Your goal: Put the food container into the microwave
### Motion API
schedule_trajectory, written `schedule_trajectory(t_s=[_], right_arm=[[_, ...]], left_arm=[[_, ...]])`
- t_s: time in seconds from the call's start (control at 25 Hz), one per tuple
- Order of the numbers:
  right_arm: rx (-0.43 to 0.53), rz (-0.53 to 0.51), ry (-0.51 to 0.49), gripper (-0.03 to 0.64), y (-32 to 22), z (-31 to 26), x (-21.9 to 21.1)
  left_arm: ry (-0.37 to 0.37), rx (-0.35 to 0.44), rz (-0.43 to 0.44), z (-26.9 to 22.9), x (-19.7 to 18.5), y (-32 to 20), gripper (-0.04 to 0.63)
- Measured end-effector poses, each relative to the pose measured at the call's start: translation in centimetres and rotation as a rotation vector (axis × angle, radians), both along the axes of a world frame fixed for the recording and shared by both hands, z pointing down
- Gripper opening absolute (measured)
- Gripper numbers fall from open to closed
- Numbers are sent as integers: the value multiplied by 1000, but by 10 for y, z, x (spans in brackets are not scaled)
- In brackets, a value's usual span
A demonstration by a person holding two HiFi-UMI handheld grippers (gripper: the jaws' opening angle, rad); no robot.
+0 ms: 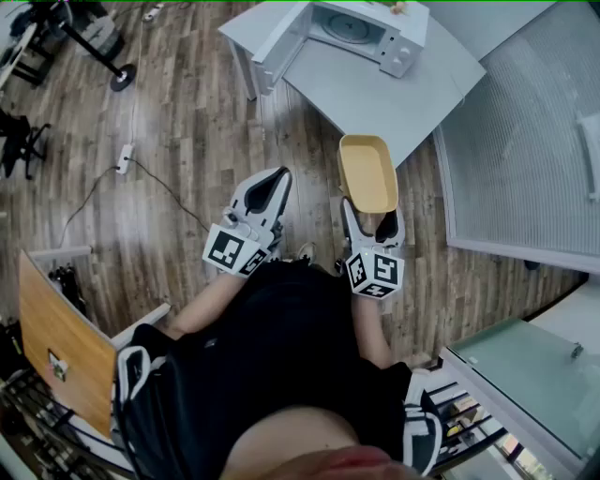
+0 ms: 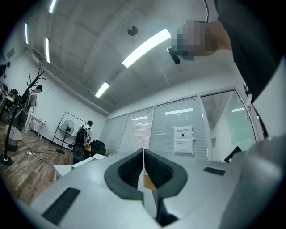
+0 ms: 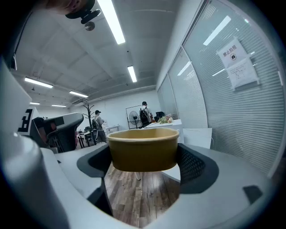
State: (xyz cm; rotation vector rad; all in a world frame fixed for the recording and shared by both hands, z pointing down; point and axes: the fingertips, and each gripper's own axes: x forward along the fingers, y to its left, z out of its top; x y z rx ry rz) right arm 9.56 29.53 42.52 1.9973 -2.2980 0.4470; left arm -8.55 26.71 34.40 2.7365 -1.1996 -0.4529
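Observation:
The yellow food container [image 1: 367, 173] is held out over the wooden floor, just short of the white table [image 1: 403, 94]. My right gripper [image 1: 371, 217] is shut on its near end; in the right gripper view the container [image 3: 143, 150] fills the gap between both pads. The white microwave [image 1: 361, 28] stands at the table's far end with its door [image 1: 279, 42] swung open to the left. My left gripper [image 1: 278, 180] hovers to the left of the container, shut with nothing in it; its pads [image 2: 134, 167] meet in the left gripper view.
A power strip and cable [image 1: 124, 157] lie on the floor at left. A wooden panel [image 1: 61, 347] stands at lower left, a glass tabletop [image 1: 525, 375] at lower right. A blind-covered glass wall [image 1: 525, 141] runs along the right. A stand base [image 1: 122, 77] is at upper left.

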Motion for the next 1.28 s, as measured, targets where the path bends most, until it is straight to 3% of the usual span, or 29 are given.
schedule_trajectory(t_s=[0.44, 0.84, 1.08, 1.28], right_arm=[[3, 12, -6, 477, 0, 0, -13], [2, 47, -40, 477, -4, 3, -44], [-21, 68, -40, 477, -39, 22, -40], [-22, 49, -41, 477, -105, 41, -23]], left_arm=[[5, -4, 17, 2, -12, 0, 26], [35, -33, 55, 11, -45, -3, 26], [33, -55, 85, 26, -40, -33, 26], [29, -50, 86, 38, -19, -94, 26]])
